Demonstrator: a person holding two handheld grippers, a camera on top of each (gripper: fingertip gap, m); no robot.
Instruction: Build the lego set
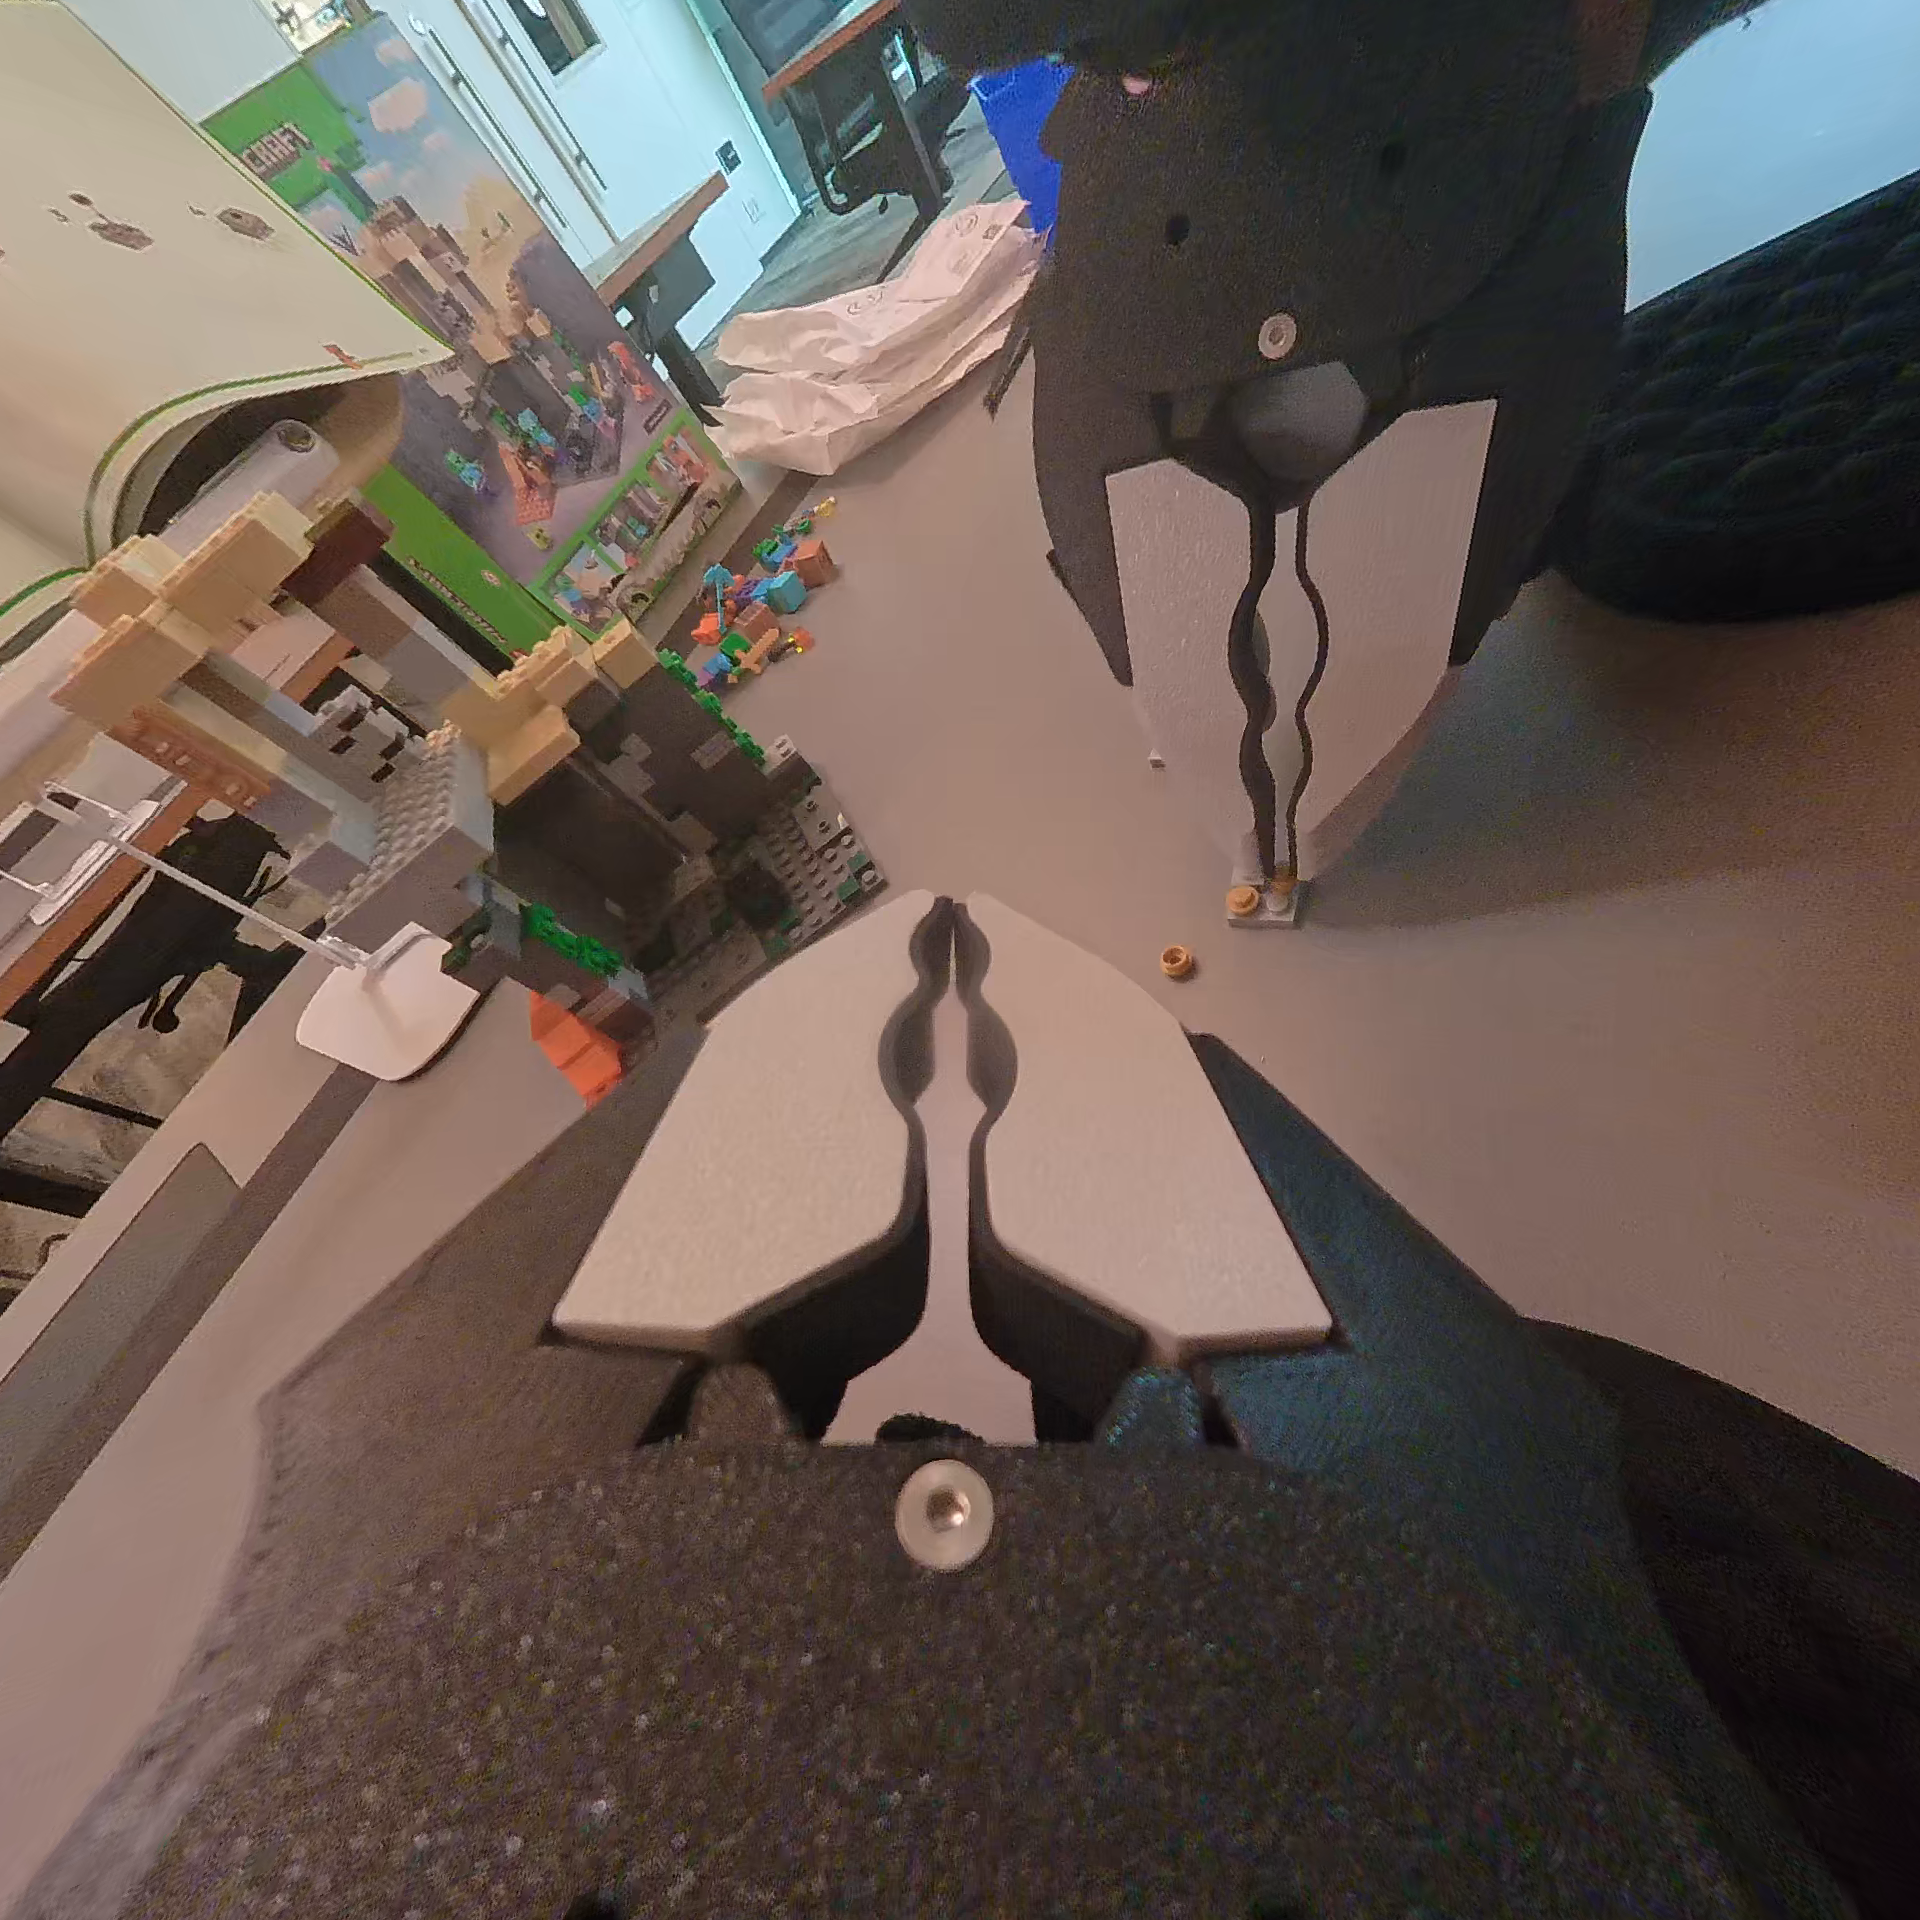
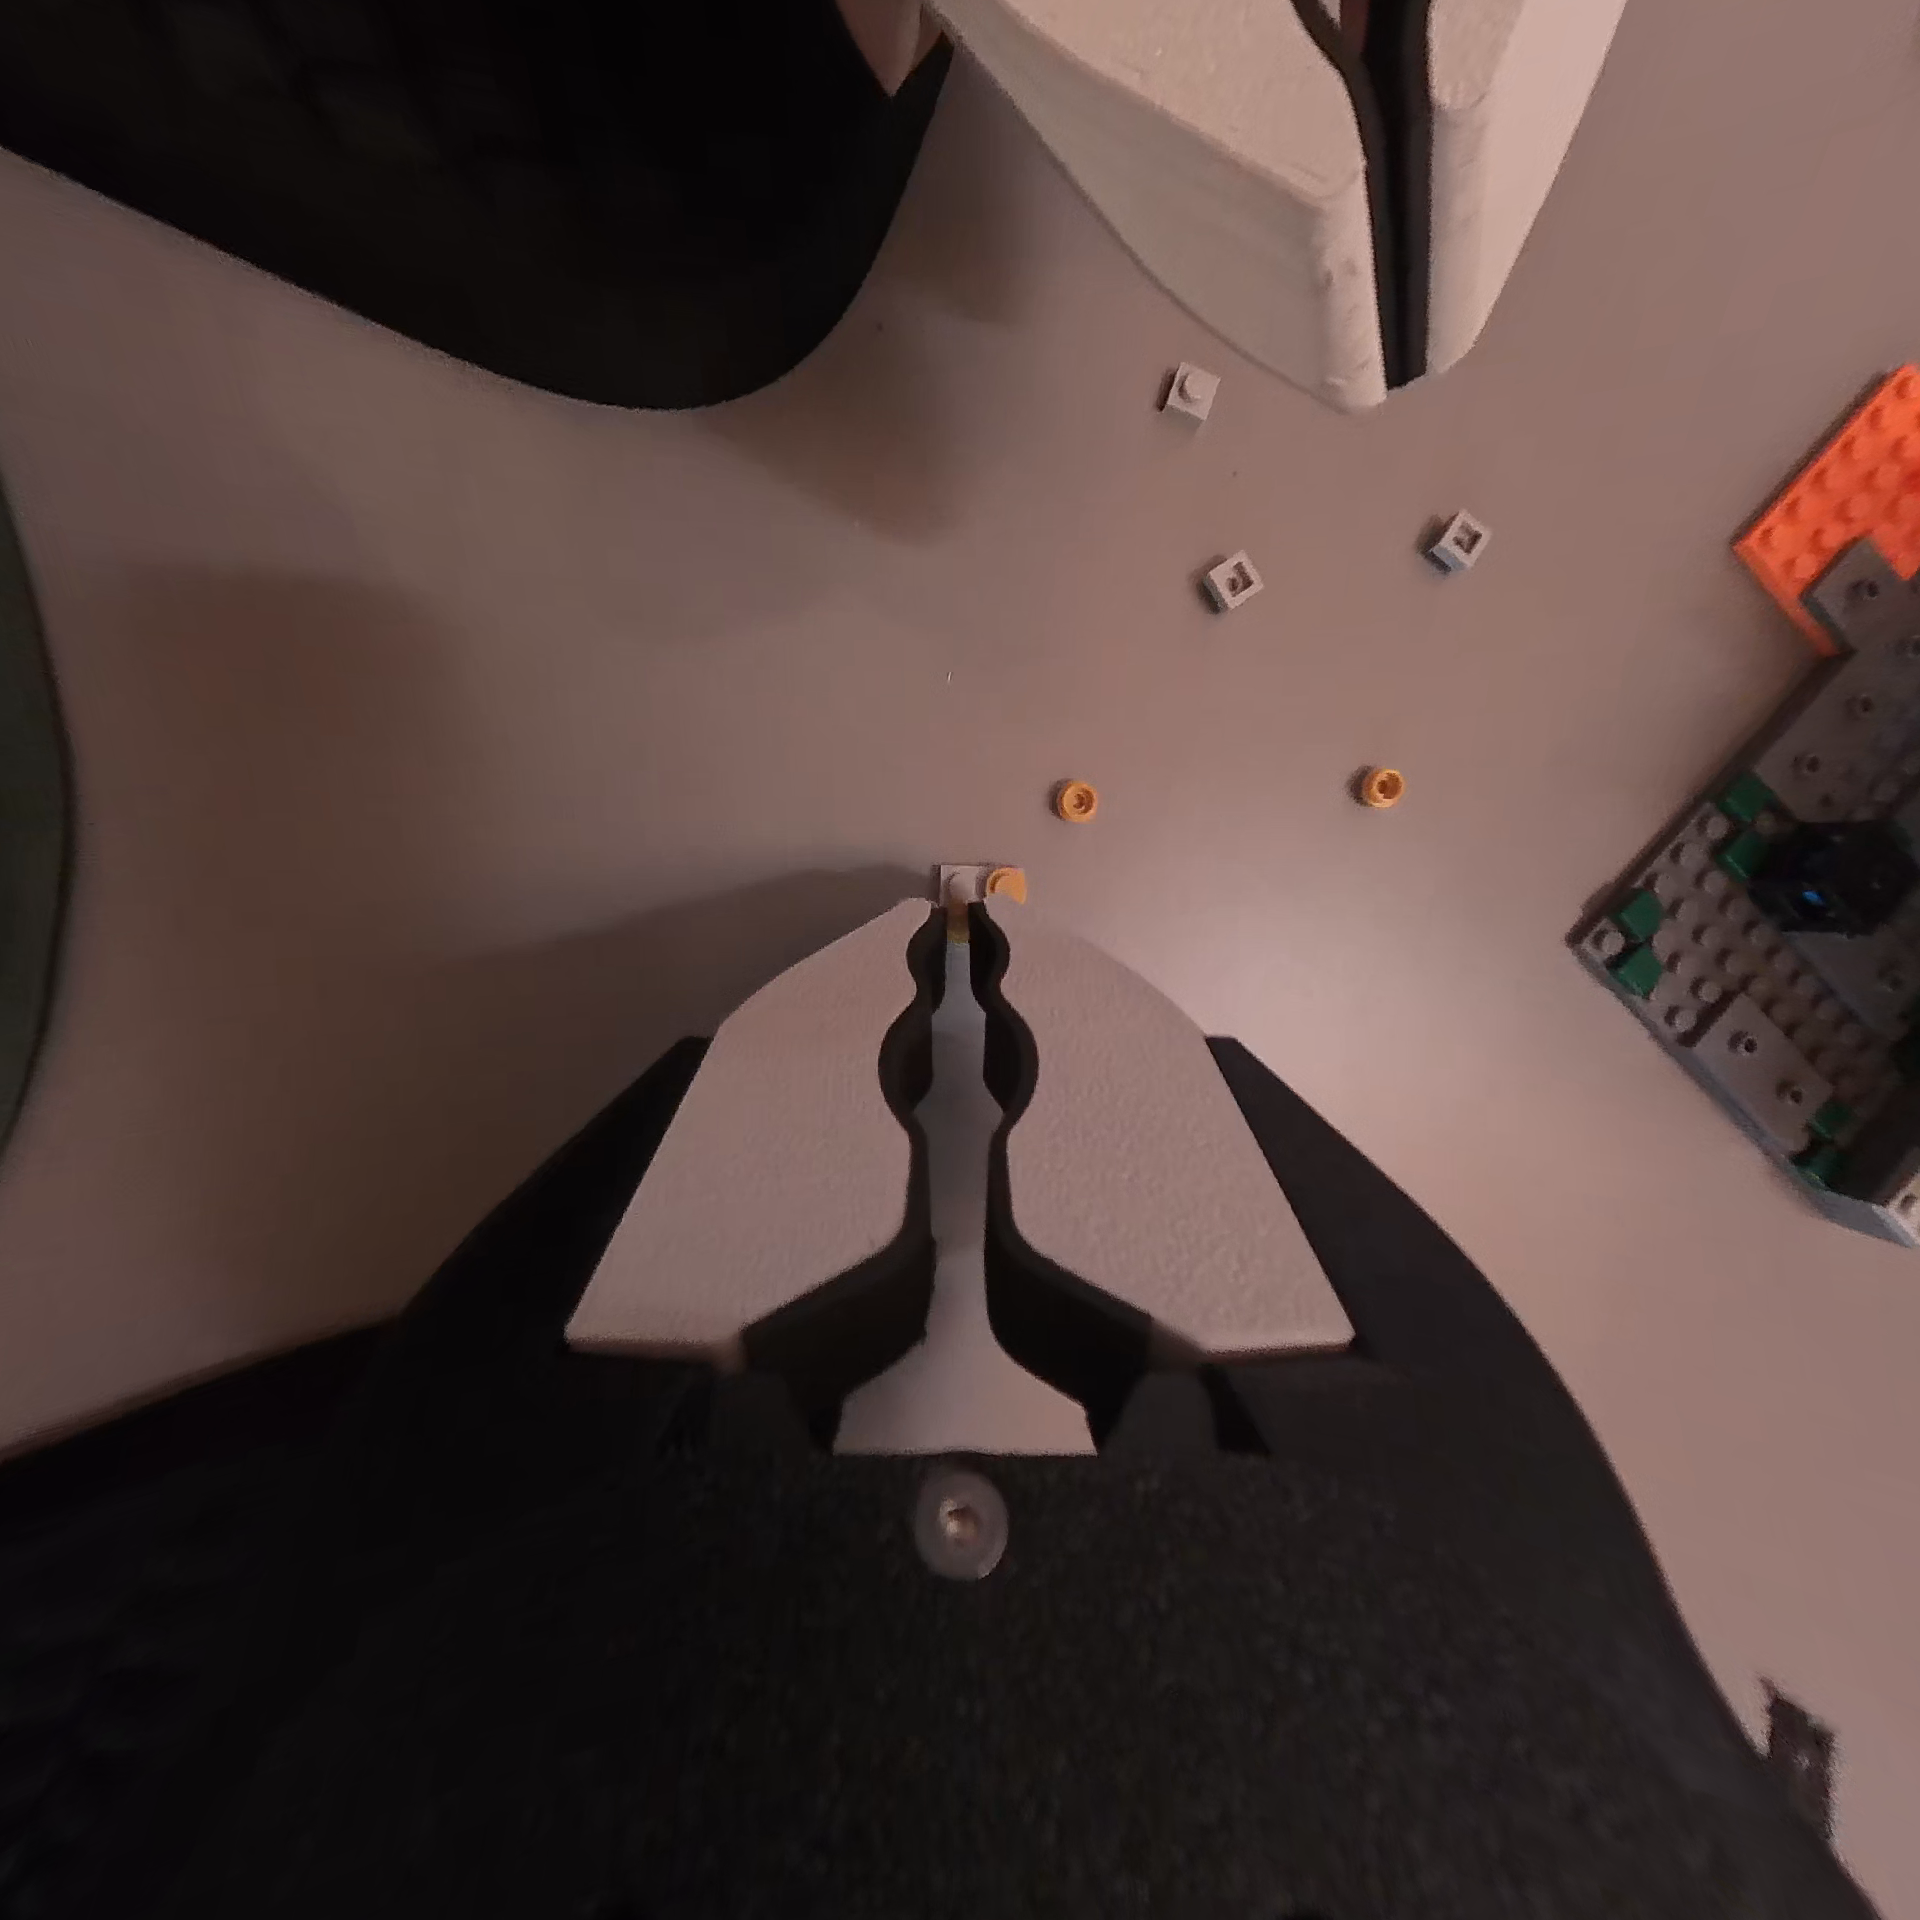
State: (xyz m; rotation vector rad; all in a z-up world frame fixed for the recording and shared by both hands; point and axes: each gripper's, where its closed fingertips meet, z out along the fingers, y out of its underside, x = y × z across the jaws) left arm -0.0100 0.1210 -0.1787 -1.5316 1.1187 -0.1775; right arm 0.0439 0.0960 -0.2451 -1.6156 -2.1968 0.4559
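So your half-built lego castle [image 1: 582,790] sits off to the left on the grey table [image 1: 1558,1039]. Your left gripper [image 1: 953,914] has its tips together with nothing between them. Further right, your right gripper [image 2: 961,920] is pinched on a tan round stud [image 2: 958,923], pressing it down on the small grey plate [image 2: 961,883].

I spot printed branding on the green set box [image 1: 540,436] far left, faint print on white paper bags [image 1: 883,343] beyond, neither repeated here

Table [image 2: 623,675]: matt, smooth grey. Round studs [image 2: 1077,800]: glossy tan plastic. Bags [image 1: 883,343]: crinkled white, probably paper.
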